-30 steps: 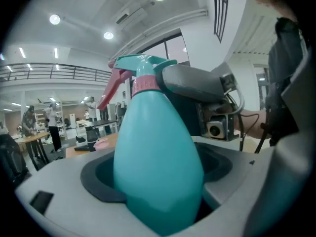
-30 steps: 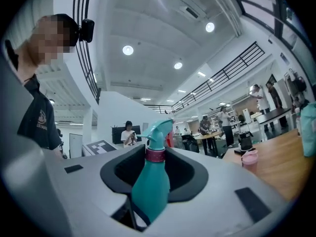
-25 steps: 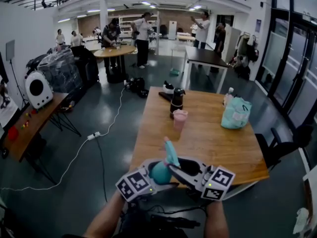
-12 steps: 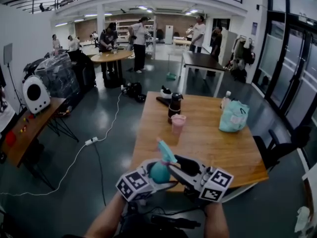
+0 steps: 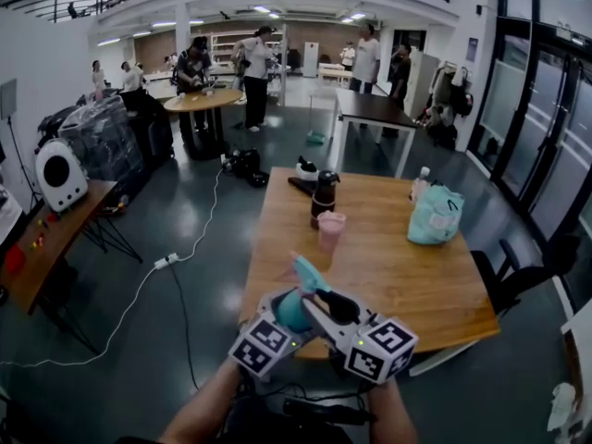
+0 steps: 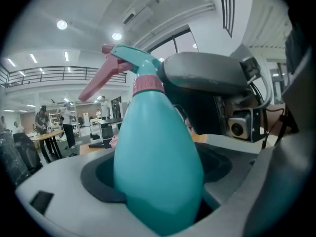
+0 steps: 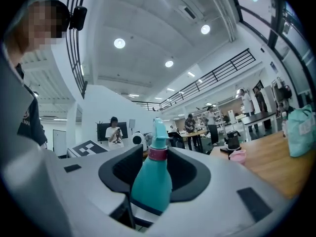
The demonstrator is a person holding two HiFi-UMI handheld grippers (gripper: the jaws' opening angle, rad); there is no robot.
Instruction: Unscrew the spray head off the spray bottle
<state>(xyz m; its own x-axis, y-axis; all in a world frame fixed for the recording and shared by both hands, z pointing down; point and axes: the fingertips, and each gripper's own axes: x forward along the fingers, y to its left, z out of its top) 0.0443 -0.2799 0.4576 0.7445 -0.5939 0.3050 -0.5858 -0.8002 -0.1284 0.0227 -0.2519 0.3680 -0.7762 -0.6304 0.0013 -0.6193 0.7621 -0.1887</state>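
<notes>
A teal spray bottle [image 5: 292, 309] with a teal spray head [image 5: 309, 273] and a pink collar is held in the air in front of me, just before the near edge of the wooden table [image 5: 407, 276]. My left gripper [image 5: 280, 326] is shut on the bottle's body [image 6: 158, 167], which fills the space between its jaws. My right gripper [image 5: 329, 305] reaches in from the right at the bottle's upper part. In the right gripper view the bottle [image 7: 150, 181] stands between the right gripper [image 7: 155, 169] jaws, and dark gaps show on both sides of it, so that gripper is open.
On the table stand a pink cup [image 5: 330, 228], a black jug [image 5: 324, 192] and a teal bag [image 5: 437, 215]. A dark chair [image 5: 523, 276] sits at the table's right. A cable [image 5: 176, 276] runs over the floor on the left. Several people stand far behind.
Both grippers and the bottle have shifted slightly left and up in the head view. The spray head now leans more to the left. The right gripper's marker cube has moved closer to the left one.
</notes>
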